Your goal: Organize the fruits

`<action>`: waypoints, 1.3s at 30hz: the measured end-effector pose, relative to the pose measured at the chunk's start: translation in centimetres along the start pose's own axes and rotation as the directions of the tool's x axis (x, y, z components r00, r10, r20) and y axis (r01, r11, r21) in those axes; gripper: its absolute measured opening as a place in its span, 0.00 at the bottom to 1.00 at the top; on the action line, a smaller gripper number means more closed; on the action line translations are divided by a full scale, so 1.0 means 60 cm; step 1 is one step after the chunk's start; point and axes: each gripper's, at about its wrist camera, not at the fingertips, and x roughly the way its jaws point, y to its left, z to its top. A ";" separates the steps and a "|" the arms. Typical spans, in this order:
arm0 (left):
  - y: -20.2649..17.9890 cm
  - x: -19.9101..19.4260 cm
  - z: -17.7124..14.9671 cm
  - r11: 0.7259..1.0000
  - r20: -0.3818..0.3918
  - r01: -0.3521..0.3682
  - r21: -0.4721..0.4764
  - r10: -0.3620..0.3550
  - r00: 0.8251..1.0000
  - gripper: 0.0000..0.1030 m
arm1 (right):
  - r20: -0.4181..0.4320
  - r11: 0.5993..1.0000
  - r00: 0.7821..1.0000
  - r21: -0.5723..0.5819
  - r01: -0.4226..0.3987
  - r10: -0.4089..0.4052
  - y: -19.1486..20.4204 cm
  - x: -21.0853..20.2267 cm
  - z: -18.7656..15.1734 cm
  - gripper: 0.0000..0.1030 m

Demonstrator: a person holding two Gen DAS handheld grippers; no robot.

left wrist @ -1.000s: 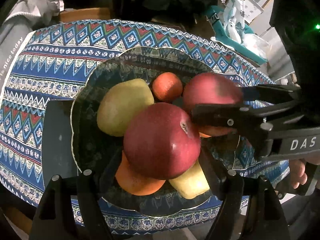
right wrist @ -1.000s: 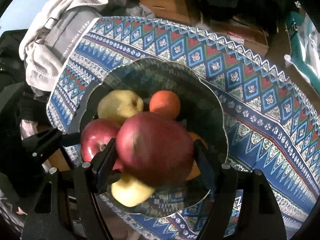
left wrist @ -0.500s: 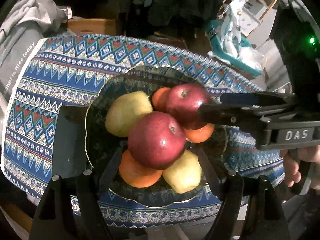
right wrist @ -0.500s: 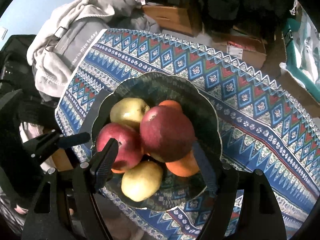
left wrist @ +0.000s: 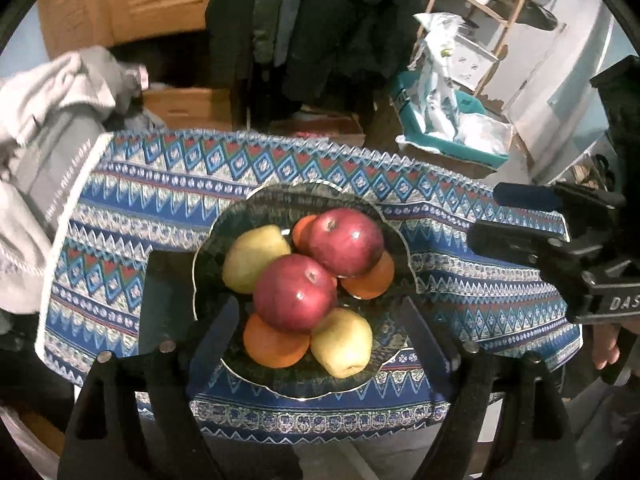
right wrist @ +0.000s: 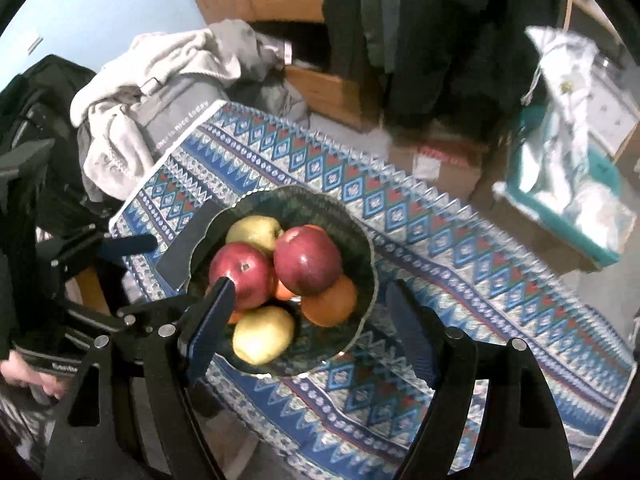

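A dark glass bowl (left wrist: pixel 224 236) on the patterned tablecloth holds piled fruit: two red apples (left wrist: pixel 295 293) (left wrist: pixel 346 241), two yellow-green pears (left wrist: pixel 253 257) (left wrist: pixel 342 341) and oranges (left wrist: pixel 275 345). The bowl (right wrist: pixel 360 252) and the apples (right wrist: pixel 307 260) also show in the right wrist view. My left gripper (left wrist: pixel 316 324) is open and empty, above the bowl's near side. My right gripper (right wrist: pixel 310 316) is open and empty, above the bowl; it also shows at the right of the left wrist view (left wrist: pixel 520 220).
The tablecloth (left wrist: pixel 160 184) covers a small table with edges near all sides. A grey garment (left wrist: pixel 44 120) lies off its left end. Cardboard boxes (left wrist: pixel 188 108), a teal bin with bags (left wrist: pixel 448 120) and hanging dark clothes (left wrist: pixel 320 20) stand behind.
Both grippers have let go of the red apples and pulled up and back from the bowl. The apples now rest on top of the fruit pile.
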 end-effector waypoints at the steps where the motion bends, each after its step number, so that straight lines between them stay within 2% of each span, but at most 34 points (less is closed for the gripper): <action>1: -0.005 -0.006 0.001 1.000 0.010 -0.008 0.013 0.007 1.000 0.83 | 0.008 1.000 1.000 -0.006 0.007 -0.007 0.001 -0.009 -0.002 0.78; 4: -0.020 -0.025 0.002 0.998 0.039 -0.037 0.043 0.035 0.999 0.83 | 0.044 1.000 0.999 -0.017 0.022 -0.021 0.003 -0.040 -0.011 0.78; 13: -0.041 -0.063 0.011 0.997 0.102 -0.075 0.034 0.071 0.992 0.84 | 0.154 0.999 0.987 0.032 0.044 -0.048 -0.031 -0.120 -0.046 0.79; 24: -0.082 -0.117 0.008 0.993 0.185 -0.086 0.078 0.070 0.980 0.87 | 0.257 0.998 0.965 0.039 0.047 -0.056 -0.048 -0.206 -0.077 0.79; 31: -0.102 -0.132 0.008 0.989 0.228 -0.112 0.099 0.087 0.970 0.88 | 0.281 0.997 0.958 0.054 0.048 -0.061 -0.057 -0.223 -0.087 0.79; 33: -0.107 -0.134 0.008 0.986 0.237 -0.128 0.104 0.100 0.966 0.91 | 0.280 0.997 0.958 0.060 0.046 -0.061 -0.059 -0.224 -0.089 0.79; 39: -0.114 -0.132 0.007 0.982 0.242 -0.139 0.131 0.104 0.965 0.93 | 0.280 0.997 0.958 0.053 0.054 -0.067 -0.061 -0.222 -0.092 0.79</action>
